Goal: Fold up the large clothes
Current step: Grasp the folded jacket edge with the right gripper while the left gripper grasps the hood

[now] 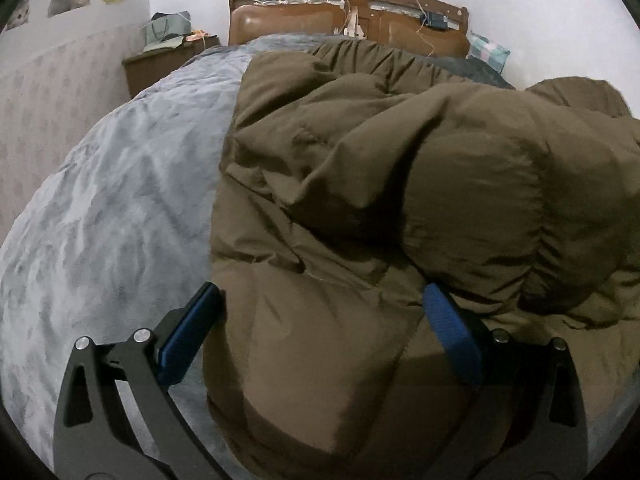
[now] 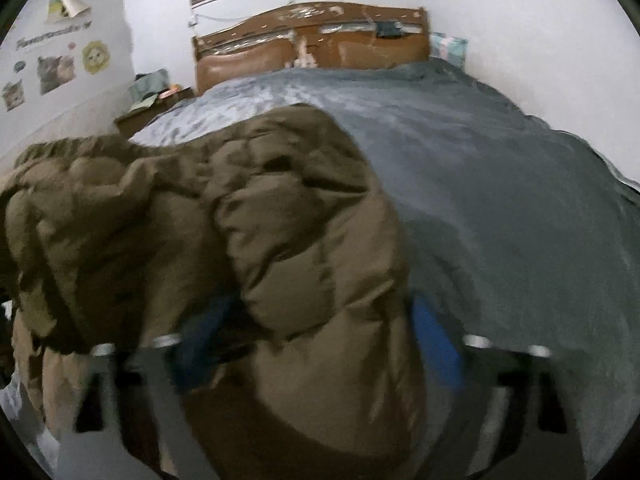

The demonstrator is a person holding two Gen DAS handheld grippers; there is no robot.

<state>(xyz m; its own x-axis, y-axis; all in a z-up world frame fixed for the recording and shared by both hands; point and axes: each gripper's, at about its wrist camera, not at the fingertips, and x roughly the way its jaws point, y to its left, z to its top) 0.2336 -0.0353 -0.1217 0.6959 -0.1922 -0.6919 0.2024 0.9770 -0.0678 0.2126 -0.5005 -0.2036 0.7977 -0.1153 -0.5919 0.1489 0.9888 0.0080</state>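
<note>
Brown, puffy quilted coat (image 1: pixel 360 184) lies bunched on the grey bedspread (image 1: pixel 120 208), filling the lower frame. Left gripper (image 1: pixel 324 320) straddles its near edge, spread; right gripper (image 2: pixel 320 320) likewise, blurred, grip unclear. Beyond, upper centre, a wooden headboard (image 1: pixel 348 12).

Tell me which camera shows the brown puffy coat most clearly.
The left wrist view: the coat is sharp there, quilting and folds plain, filling the frame on the grey bedspread. The right wrist view shows the coat motion-blurred, bunched at the left.
</note>
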